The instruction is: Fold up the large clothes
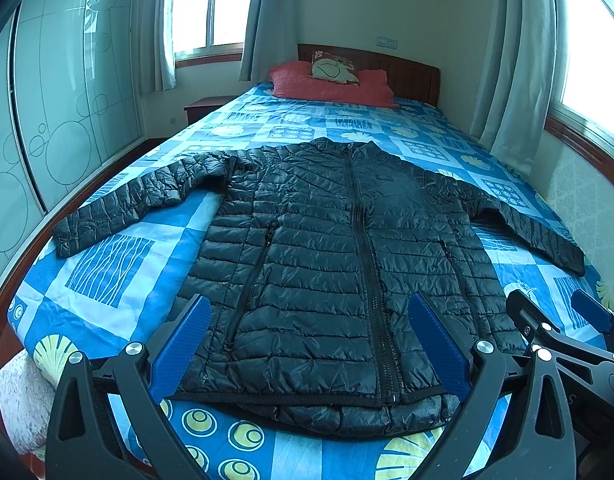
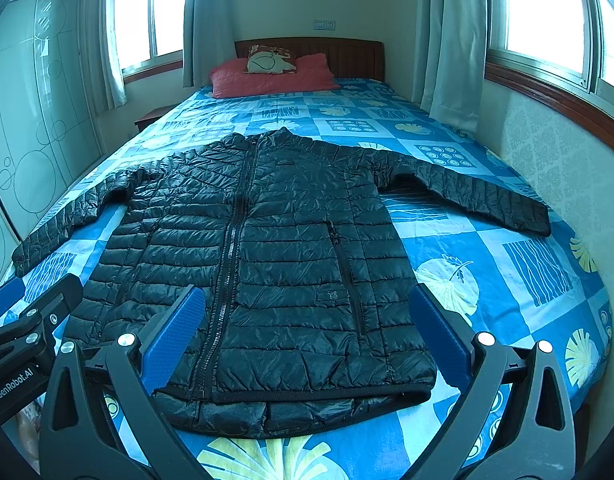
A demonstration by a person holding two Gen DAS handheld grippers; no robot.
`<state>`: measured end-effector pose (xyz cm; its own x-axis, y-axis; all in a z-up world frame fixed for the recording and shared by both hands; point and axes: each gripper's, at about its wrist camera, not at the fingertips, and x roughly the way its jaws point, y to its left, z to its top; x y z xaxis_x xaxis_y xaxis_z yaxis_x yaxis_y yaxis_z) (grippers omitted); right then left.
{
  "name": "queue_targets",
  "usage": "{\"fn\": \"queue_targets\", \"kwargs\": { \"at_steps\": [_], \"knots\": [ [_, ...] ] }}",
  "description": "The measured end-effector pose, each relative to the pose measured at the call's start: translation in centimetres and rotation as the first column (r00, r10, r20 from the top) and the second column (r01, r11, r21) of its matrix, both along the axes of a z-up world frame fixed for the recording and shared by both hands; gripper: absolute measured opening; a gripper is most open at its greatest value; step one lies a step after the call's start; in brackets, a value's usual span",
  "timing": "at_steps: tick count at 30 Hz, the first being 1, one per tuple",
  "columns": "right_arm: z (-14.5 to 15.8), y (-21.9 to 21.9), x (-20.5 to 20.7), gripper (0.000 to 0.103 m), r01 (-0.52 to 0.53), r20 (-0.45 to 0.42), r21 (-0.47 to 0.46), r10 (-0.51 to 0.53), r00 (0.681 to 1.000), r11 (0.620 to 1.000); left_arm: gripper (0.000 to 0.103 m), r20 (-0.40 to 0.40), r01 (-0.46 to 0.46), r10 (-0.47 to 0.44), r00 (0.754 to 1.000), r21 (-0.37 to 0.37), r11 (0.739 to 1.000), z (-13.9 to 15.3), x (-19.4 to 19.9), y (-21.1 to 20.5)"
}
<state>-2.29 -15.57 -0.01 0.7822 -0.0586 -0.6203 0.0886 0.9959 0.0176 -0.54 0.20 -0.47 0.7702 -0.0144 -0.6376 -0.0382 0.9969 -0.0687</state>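
Right, the jacket (image 1: 327, 264) lies flat and zipped on the bed (image 1: 119, 264), front up, collar toward the headboard, hem at the foot edge, and nothing is folded yet. Its long axis runs straight away from both grippers, sleeves flung out to either side edge. The left gripper (image 1: 311, 344) hangs over the hem on the left half, and the right gripper (image 2: 307, 336) sits beside it over the right half, so each has its own sleeve on its own side. The left sleeve (image 1: 119, 208) reaches the bed's left edge; the right sleeve (image 2: 479, 196) angles toward the wall side. Both sets of jaws stand wide apart, holding nothing, and I can't tell that they touch the fabric. My guess: a sleeve gets folded in first, with each hand equally placed for its own side.
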Motion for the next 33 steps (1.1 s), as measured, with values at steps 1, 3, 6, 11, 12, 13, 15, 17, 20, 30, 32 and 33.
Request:
{"fn": "queue_targets", "kwargs": {
  "at_steps": [1,3,6,11,12,13,15,17,20,30,32,33],
  "knots": [
    [0.0,0.0,0.0,0.101,0.000,0.000,0.000,0.000,1.000,1.000,0.098,0.000,0.001,-0.001,1.000,0.000,1.000,0.0,0.0,0.0],
    [0.0,-0.1,0.0,0.101,0.000,0.000,0.000,0.000,1.000,1.000,0.098,-0.001,0.001,-0.001,1.000,0.000,1.000,0.0,0.0,0.0],
    [-0.1,0.0,0.1,0.101,0.001,0.000,0.000,-0.001,1.000,1.000,0.098,-0.001,0.000,0.000,1.000,0.001,1.000,0.0,0.0,0.0],
    [-0.1,0.0,0.2,0.101,0.000,-0.001,-0.001,0.000,1.000,1.000,0.098,0.000,0.001,-0.001,1.000,0.000,1.000,0.0,0.0,0.0],
    [-0.1,0.0,0.2,0.101,0.000,0.000,-0.001,0.000,1.000,1.000,0.098,-0.001,0.002,-0.002,1.000,0.000,1.000,0.0,0.0,0.0],
    [-0.1,0.0,0.2,0.101,-0.001,-0.001,-0.001,0.001,1.000,1.000,0.098,0.000,0.002,-0.002,1.000,0.001,1.000,0.0,0.0,0.0],
    [-0.3,0.2,0.2,0.101,-0.002,-0.002,-0.002,0.002,1.000,1.000,0.098,-0.001,0.002,-0.002,1.000,-0.001,1.000,-0.2,0.0,0.1],
    [-0.6,0.5,0.1,0.101,-0.004,-0.002,-0.003,0.004,1.000,1.000,0.098,-0.002,0.001,-0.001,1.000,0.000,1.000,-0.2,0.0,0.2],
    [-0.8,0.7,0.1,0.101,-0.005,-0.004,-0.002,0.005,1.000,1.000,0.098,-0.002,0.001,-0.001,1.000,-0.001,1.000,-0.2,0.0,0.1],
    [-1.4,0.6,0.6,0.101,-0.004,-0.018,0.001,0.004,1.000,1.000,0.098,-0.010,-0.003,0.003,1.000,-0.007,1.000,-0.7,0.1,0.3],
    [-1.8,0.6,1.0,0.101,-0.002,-0.026,0.010,0.002,1.000,1.000,0.098,-0.017,-0.006,0.006,1.000,-0.012,1.000,-1.2,0.5,0.6],
    [-1.9,0.6,1.3,0.101,-0.004,-0.029,0.015,0.004,1.000,1.000,0.098,-0.019,-0.007,0.007,1.000,-0.013,1.000,-1.4,0.7,0.7]
  ]
}}
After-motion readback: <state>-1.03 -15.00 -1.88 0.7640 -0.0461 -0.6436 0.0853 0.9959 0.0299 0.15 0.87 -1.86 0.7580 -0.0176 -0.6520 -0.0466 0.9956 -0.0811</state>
